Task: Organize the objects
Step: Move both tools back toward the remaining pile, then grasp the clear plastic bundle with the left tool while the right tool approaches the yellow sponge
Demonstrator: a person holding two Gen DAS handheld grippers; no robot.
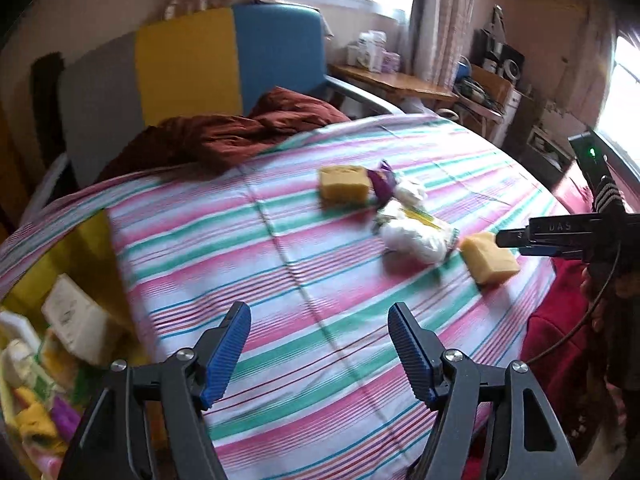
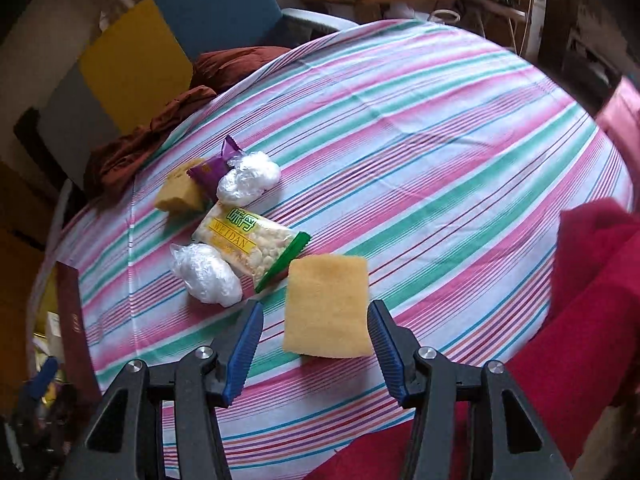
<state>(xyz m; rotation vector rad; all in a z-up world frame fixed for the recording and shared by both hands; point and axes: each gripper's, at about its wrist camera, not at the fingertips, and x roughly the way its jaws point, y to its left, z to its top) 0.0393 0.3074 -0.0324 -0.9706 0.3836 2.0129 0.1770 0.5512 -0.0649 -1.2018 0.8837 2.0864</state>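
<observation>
On the far left, beside the bed, sits a yellow box [image 1: 94, 240] that already has small packets and blocks inside it. Next to it, the left gripper [image 1: 318, 320] hangs over the striped sheet [image 1: 280, 280] with its jaws wide apart and nothing between them. Farther along, in the middle of the bed, lies a little pile of things close together: a yellow sponge [image 2: 176, 194], a purple wrapper [image 2: 210, 170] touching it, two crinkly white plastic balls [image 2: 248, 182] [image 2: 206, 274], and a snack bag [image 2: 248, 242] with a green edge between the balls. Just right of the pile is a second yellow sponge [image 2: 326, 308], lying flat on the sheet. The right gripper [image 2: 316, 334] is around it, one blue finger on each side, but the jaws are spread and not squeezing yet; I can see gaps on both sides. I think the sponge is the next thing to pick up and carry to the box. Things could go wrong here. The sponge is soft, so a weak pinch could let it slip and drop. The sheet is loose, so fingers pushed too low could grab cloth too and drag the pile. On the far right a red blanket [image 2: 592, 280] lies near and could get in the way.
</observation>
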